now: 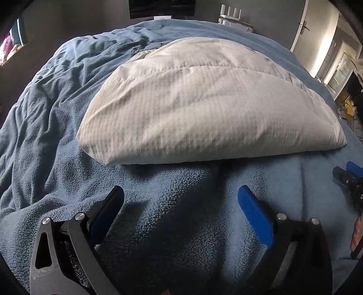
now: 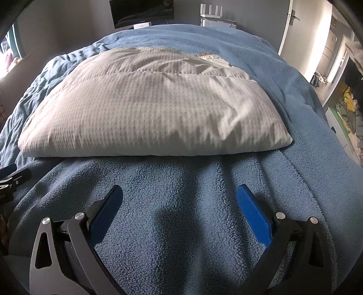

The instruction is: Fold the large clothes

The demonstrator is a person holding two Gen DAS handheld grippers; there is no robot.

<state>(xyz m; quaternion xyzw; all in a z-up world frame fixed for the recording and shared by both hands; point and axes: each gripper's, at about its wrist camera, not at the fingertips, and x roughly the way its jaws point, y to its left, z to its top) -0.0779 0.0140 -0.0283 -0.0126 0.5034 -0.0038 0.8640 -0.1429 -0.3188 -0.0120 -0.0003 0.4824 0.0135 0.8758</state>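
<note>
Two grippers hover low over the near part of the bed, both spread wide and holding nothing. Blue pads point(image 1: 254, 213) on the left gripper point(image 1: 180, 195) frame only bare fleece; the right gripper point(image 2: 179, 194) is the same, its fingers point(image 2: 106, 211) clear of any cloth. Beyond the fingertips, the folded pale checked garment point(image 2: 147, 106) lies flat across the middle of the blue fleece blanket point(image 2: 181, 204), its near edge just ahead of both grippers. Farther off, the blanket bunches into wrinkles toward the bed's left edge point(image 1: 45, 102), and a dark screen point(image 2: 141, 11) stands by the far wall.
</note>
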